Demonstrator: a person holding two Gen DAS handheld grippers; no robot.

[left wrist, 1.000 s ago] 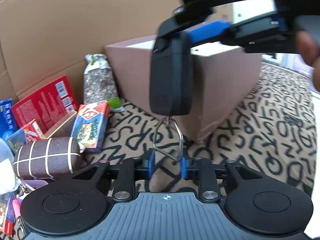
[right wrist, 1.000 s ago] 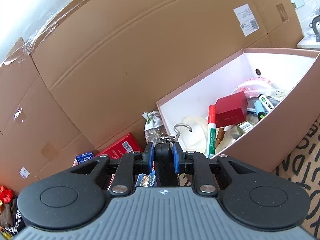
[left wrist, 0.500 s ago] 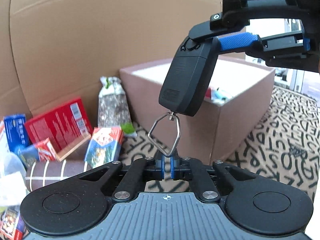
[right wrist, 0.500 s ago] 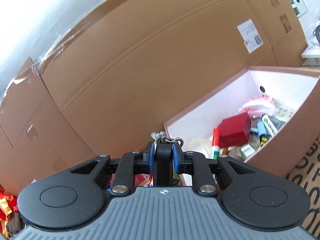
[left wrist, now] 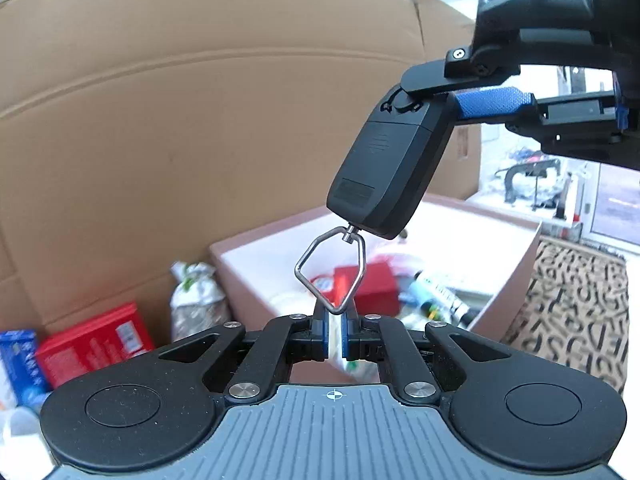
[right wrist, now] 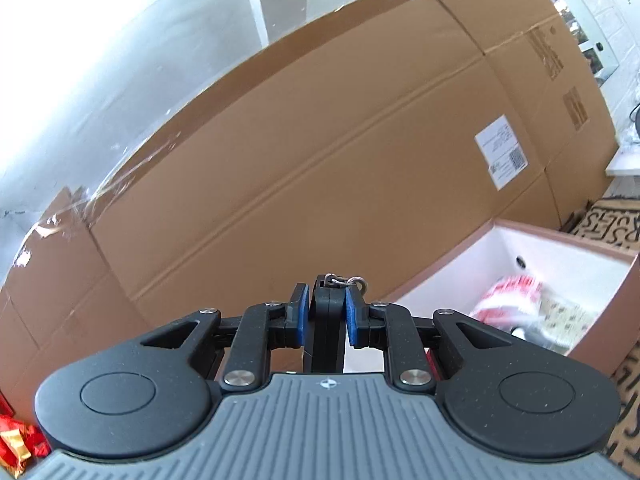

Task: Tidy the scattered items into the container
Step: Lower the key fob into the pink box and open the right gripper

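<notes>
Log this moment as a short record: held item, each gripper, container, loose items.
held item: black hanging scale with a metal ring, above the container
right gripper: shut on the scale's body
left gripper: shut on the ring's lower corner
container: pink box, open, already holding a red box and markers
loose items: red packet, blue packet, speckled bag, left of the box

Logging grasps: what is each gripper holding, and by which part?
Both hold one hanging scale: the right gripper clamps its black body, the left gripper pinches its metal ring.
</notes>
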